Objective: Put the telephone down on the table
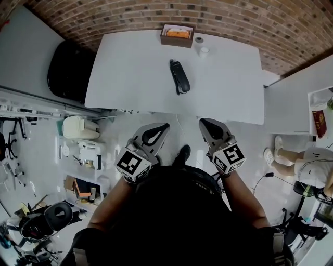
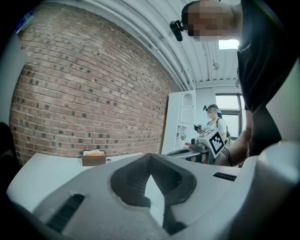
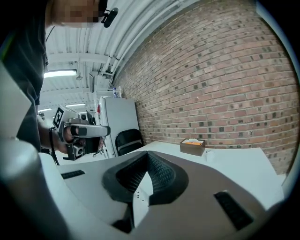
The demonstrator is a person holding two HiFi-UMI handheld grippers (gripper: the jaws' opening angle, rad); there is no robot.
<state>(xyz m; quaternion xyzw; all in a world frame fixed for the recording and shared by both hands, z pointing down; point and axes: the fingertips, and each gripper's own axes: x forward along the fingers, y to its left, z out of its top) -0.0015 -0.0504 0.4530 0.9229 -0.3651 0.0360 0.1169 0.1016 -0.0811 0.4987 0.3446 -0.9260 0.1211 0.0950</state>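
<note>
We have both claws closed with nothing in them, the left claw (image 1: pixel 154 133) and right claw (image 1: pixel 210 127) side by side, short of the table (image 1: pixel 125 78). Ahead, between the two, the telephone (image 1: pixel 179 77) lies flat on the table. Beyond it is a box (image 1: pixel 177 35).

Ahead of our jaws we see a black telephone (image 1: pixel 179 76) on a white table (image 1: pixel 119 78), a brown box (image 1: pixel 177 36) with orange inside, and a red-brown brick wall (image 1: pixel 156 13) with pale mortar lines. Our left gripper (image 1: pixel 164 126) and right gripper (image 1: pixel 204 122) are grey, with black-and-white square markers.
</note>
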